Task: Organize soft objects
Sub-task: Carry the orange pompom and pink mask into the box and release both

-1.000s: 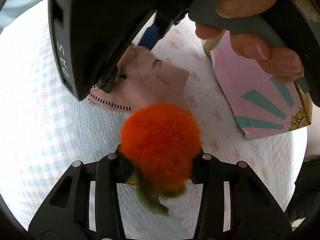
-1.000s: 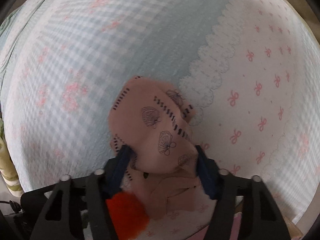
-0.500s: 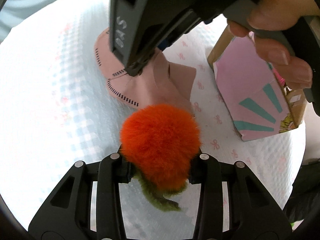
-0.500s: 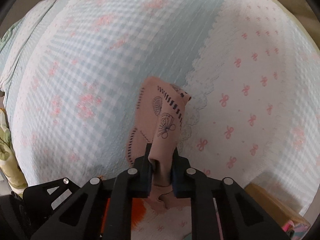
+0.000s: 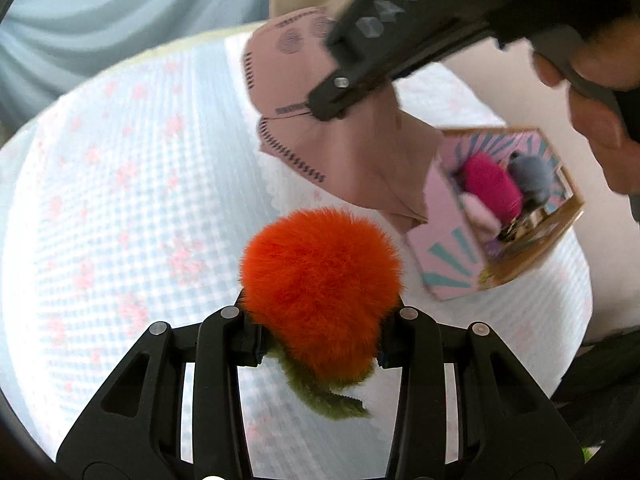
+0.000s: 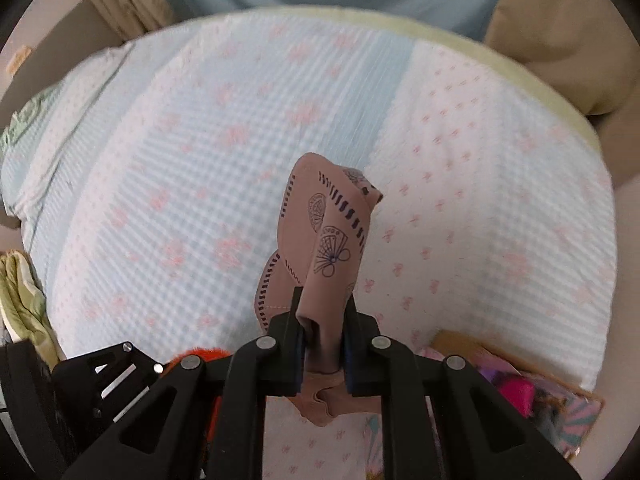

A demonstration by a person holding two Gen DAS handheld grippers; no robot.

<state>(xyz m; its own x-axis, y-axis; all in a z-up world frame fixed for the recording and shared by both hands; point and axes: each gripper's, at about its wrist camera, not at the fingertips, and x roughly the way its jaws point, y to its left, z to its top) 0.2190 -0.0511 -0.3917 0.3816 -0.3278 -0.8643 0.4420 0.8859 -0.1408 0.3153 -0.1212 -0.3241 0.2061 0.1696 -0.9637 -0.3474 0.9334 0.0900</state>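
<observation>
I had both items in hand and was in the carry step, between pickup and deposit. The left gripper (image 5: 318, 334) was clenched on the fluffy orange pompom with a green tuft (image 5: 320, 300), which filled the lower centre of the left wrist view, clear of the bed's blue-and-white quilted cover with pink bows (image 5: 132, 200). The right gripper (image 6: 322, 338) was clamped on a bunched fold of the pink fabric piece printed with dark fan motifs and dashed edging (image 6: 324, 240); the cloth hung from the jaws at the centre of the right wrist view, above the cover. In the left wrist view that gripper's black body crossed the upper right, with the person's fingers (image 5: 596, 120) on its handle.

The open cardboard box with pink-and-teal sunburst lining (image 5: 452, 252) sat at the right of the left wrist view, already containing a magenta pompom (image 5: 492, 184) and a grey pompom (image 5: 532, 172).

My judgement: the next move called for positioning each gripper over the box opening and releasing one item at a time, avoiding collision between the two grippers, which were close together.
</observation>
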